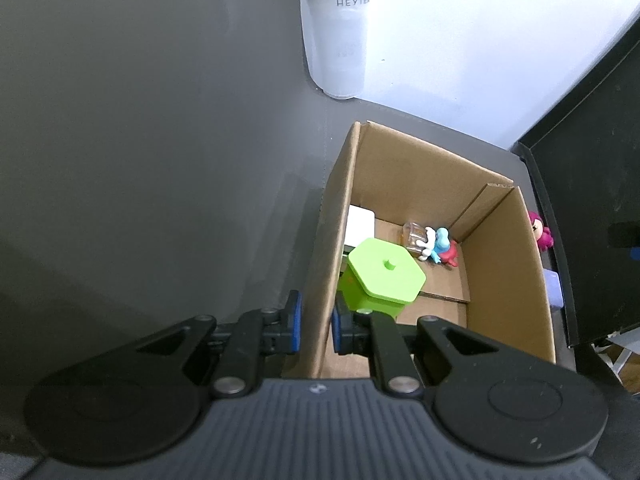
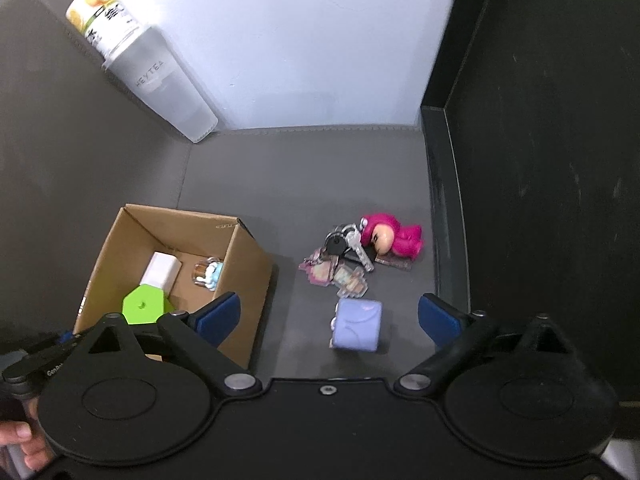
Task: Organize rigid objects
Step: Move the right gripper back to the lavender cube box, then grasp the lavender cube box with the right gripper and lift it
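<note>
Lilac cube [image 2: 357, 324] sits on the mat between your right gripper's [image 2: 329, 316] spread jaws, untouched. Looks light, stiff, smooth: pinch its flat opposite faces. Left gripper [image 1: 316, 324] is clamped on the cardboard box [image 1: 336, 216] wall.

A tall frosted plastic cup [image 2: 168, 88] printed HEYTEA is standing at the far left of a dark grey mat [image 2: 304, 168], with a yellow-labelled bottle [image 2: 102, 16] sitting inside it. A black panel [image 2: 540, 140] is rising along the right side.
</note>
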Tool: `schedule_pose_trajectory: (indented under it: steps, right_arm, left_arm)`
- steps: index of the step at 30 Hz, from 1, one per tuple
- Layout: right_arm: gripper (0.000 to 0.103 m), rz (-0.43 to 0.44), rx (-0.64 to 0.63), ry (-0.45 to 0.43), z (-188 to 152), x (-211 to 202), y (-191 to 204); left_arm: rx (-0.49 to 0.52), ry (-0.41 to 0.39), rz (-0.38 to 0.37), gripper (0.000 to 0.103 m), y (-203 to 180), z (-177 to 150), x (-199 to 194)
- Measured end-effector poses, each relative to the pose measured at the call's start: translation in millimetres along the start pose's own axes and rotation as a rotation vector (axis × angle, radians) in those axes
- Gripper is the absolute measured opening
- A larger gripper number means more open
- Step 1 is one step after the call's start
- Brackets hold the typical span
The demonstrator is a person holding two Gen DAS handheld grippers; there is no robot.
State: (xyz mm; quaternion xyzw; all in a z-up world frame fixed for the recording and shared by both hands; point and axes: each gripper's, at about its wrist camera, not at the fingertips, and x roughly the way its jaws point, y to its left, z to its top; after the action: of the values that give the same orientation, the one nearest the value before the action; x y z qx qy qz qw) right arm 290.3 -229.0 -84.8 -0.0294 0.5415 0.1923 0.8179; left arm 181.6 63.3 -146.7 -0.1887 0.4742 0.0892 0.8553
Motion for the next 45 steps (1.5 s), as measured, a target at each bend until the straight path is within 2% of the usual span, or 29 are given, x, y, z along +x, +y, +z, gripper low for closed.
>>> schedule_pose_trajectory:
  steps: [10, 17, 31, 34, 35, 36, 37, 45]
  right_arm:
    - [0.096, 0.015, 0.088, 0.026, -20, 21, -19]
    - [0.096, -0.007, 0.135, 0.044, -29, 47, -23]
    - [0.084, -0.035, 0.185, 0.107, -39, 106, -23]
    - [0.074, -0.079, 0.170, 0.100, -40, 112, -19]
    - [0.059, -0.106, 0.164, 0.103, -41, 114, -17]
    - [0.050, -0.113, 0.163, 0.107, -42, 115, -17]
    - [0.045, -0.115, 0.156, 0.100, -42, 114, -16]
    - [0.044, -0.117, 0.174, 0.121, -48, 110, -16]
  left_arm:
    - [0.034, 0.023, 0.021, 0.011, -9, 7, -7]
    - [0.036, 0.057, 0.002, 0.011, -13, 5, -6]
    - [0.001, 0.076, -0.023, 0.011, -8, 6, -5]
    - [0.026, 0.058, -0.023, 0.011, -10, 4, -7]
    - [0.033, 0.054, -0.019, 0.011, -11, 3, -8]
    - [0.037, 0.053, -0.018, 0.011, -11, 2, -8]
    - [0.037, 0.054, -0.021, 0.011, -11, 2, -8]
    - [0.029, 0.047, -0.031, 0.011, -6, 1, -11]
